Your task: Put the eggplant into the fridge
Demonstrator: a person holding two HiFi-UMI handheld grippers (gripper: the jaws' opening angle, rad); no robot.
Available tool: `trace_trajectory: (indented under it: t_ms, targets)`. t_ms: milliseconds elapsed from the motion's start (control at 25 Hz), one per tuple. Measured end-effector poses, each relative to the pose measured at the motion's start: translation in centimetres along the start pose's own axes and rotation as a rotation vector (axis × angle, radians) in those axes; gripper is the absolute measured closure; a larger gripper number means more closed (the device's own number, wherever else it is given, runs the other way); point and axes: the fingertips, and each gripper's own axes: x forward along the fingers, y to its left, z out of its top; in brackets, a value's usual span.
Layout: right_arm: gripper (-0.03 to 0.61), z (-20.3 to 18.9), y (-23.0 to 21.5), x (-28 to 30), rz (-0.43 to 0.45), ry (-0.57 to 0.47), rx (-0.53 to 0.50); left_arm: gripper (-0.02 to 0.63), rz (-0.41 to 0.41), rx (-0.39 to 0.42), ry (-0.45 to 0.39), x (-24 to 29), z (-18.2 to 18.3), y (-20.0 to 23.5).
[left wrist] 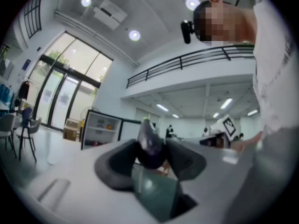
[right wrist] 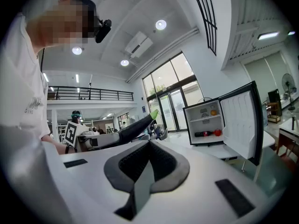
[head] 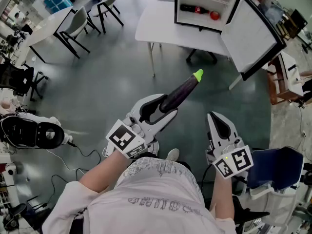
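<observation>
Between the two jaws of the left claw (head: 163,112) sits one eggplant (head: 183,92), gripped tight, well apart from the one open fridge (head: 192,17) at the surface's (head: 161,28) far right corner. Right claw (head: 217,121) is closed, holding nothing.

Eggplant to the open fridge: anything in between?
Head view: only bare floor and the white table's front strip separate eggplant and fridge.

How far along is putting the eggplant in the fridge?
Done: the left gripper grips the eggplant, and the fridge on the table stands open. In hand: the eggplant hangs short of the fridge. Left: bring it over and set it inside. The right gripper is empty.
</observation>
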Motion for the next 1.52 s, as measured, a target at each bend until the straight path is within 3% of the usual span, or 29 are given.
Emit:
trace_trajectory:
  t_ms: [920,1520]
  targets:
    - [0.574,-2.0,0.4,-5.0,0.002,0.002,0.019,0.408,0.034,0.013,0.001,-1.1,-0.9,-3.6]
    - [0.574,-2.4,-2.2,-3.0,0.012,0.012,0.012,0.408,0.087,0.011,-0.023,0.2,-1.2,0.1]
